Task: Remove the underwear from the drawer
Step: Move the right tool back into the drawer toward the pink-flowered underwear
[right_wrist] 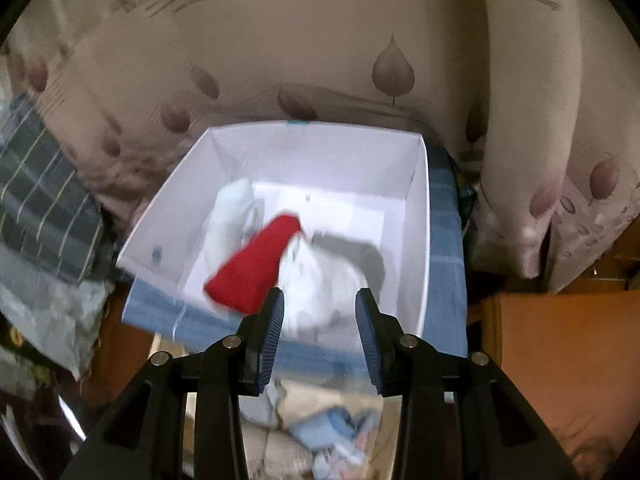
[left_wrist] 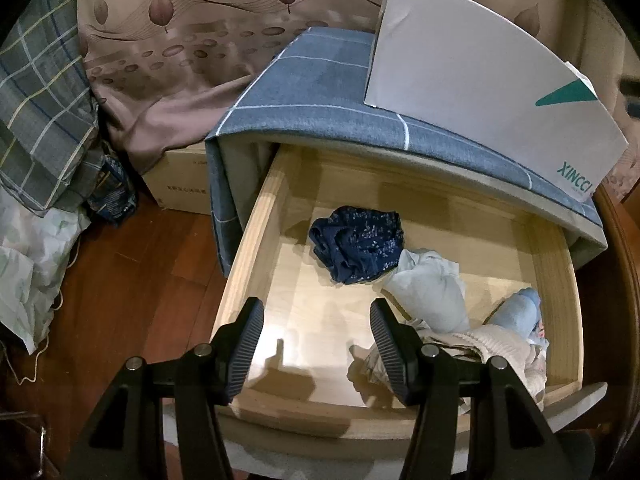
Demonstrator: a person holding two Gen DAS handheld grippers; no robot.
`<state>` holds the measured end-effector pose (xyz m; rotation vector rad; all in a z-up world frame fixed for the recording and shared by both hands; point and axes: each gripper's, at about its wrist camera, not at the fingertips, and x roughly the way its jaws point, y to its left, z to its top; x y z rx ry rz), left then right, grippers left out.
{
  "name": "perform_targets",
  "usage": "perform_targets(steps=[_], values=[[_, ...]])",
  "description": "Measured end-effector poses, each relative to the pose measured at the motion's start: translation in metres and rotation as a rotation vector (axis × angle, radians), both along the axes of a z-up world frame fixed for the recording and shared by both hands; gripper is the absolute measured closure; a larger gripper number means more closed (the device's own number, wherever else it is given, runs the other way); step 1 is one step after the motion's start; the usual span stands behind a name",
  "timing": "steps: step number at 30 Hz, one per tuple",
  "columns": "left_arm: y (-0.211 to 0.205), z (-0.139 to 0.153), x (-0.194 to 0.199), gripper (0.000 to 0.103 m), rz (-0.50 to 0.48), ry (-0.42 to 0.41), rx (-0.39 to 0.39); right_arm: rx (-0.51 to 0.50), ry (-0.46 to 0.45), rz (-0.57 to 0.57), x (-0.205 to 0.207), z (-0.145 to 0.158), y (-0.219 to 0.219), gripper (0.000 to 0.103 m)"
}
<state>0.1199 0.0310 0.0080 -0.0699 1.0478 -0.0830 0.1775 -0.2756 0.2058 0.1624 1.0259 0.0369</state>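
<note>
Right wrist view: right gripper (right_wrist: pixel 319 312) fingers parted, empty, above the white box (right_wrist: pixel 420 216).

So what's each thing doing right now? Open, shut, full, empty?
Drawer: pulled open, clothes inside.
White box: open on top, holding white cloth and a red piece.
Left gripper: open, empty.
Right gripper: open, holding nothing.
</note>
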Motion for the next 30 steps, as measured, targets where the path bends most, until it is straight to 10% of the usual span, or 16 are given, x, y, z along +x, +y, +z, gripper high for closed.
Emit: perform_targets(steps=[20,30], values=[[0.005,-0.002,0.000,0.046,0.011,0.016,-0.014,0.054,0.509,0.047,-0.094,-0.189,0.026,0.062],[0.004,-0.002,0.001,0.046,0.011,0.020,-0.021,0.029,0.654,-0.003,-0.090,-0.250,0.018,0.033]])
